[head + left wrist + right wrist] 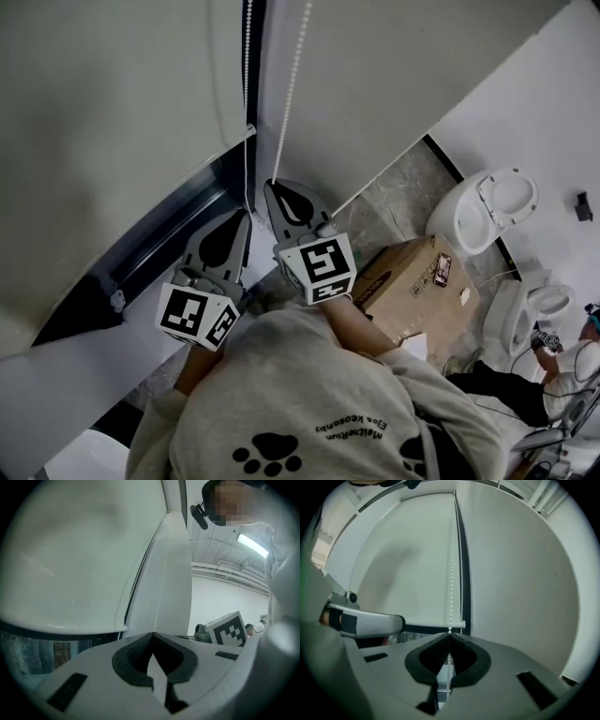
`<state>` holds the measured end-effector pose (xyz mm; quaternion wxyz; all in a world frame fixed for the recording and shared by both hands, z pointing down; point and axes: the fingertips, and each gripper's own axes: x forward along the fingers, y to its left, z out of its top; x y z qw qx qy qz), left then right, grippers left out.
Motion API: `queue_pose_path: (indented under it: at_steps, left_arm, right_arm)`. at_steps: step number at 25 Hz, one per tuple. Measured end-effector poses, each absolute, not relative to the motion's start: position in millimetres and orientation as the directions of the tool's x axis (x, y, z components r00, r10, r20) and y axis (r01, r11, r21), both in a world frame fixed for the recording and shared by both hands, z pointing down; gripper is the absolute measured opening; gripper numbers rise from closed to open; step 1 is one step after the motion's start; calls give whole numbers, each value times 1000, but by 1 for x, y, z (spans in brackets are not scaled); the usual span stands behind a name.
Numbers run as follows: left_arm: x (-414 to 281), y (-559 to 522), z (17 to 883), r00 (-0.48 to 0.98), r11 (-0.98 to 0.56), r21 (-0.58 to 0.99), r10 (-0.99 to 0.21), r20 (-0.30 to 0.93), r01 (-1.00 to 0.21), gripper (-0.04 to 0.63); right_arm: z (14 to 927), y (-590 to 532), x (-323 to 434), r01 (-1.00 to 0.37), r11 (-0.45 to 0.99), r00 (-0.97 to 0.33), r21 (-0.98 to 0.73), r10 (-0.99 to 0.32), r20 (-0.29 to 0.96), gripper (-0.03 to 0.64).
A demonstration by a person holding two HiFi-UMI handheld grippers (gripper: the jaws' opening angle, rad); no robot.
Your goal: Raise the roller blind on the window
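Our right gripper (274,185) is pinched on one strand of the bead chain (292,84), and our left gripper (247,216) looks pinched on the other strand, just beside it and a little lower. Both strands run straight up from the jaws, right of the blind (112,103), which hangs low. We judge the coming pull must follow the chain downward, with the higher right hand leading
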<state>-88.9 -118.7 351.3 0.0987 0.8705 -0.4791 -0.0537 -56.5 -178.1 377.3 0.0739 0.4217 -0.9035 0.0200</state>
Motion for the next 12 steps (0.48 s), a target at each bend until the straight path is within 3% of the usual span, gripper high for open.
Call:
queue_pose_path:
  at_steps: [10, 12]
  left_arm:
    - [-62, -120, 349, 593, -580, 170, -804, 43, -797, 2]
    - [-54, -125, 343, 616, -603, 155, -786, 52, -782, 35]
  right_arm:
    - [458, -156, -46, -724, 689, -664, -39, -680, 310, 8]
    - [474, -153, -41, -720, 693, -663, -42, -667, 340, 8]
